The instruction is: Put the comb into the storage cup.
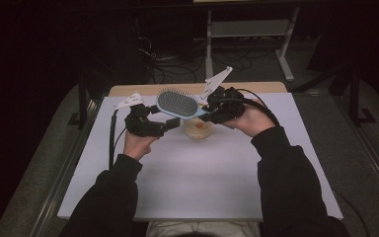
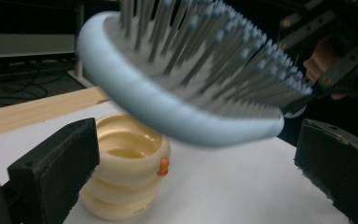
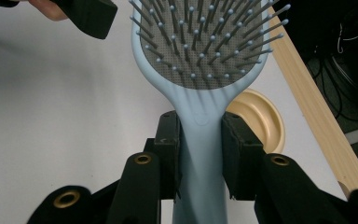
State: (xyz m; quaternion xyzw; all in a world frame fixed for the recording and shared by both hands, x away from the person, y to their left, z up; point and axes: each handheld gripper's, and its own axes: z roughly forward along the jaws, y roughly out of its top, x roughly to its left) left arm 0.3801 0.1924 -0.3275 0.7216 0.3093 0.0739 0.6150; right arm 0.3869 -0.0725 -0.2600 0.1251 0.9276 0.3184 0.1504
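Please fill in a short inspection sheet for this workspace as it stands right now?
Surface: white table top, wooden strip along its far edge.
Job's things: light blue hairbrush, bristles up, held above a cream ribbed cup that stands on the table.
Clutter: nothing seen.
Grippers: right gripper shut on the hairbrush handle; left gripper open, jaws either side of the brush head, not touching.
Cables: black cable trails from the left gripper; more on the floor behind.
Surroundings: dark room, metal frame beyond the table.

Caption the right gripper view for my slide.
Right tongs clamp the pale blue hairbrush by its handle above a cream container.
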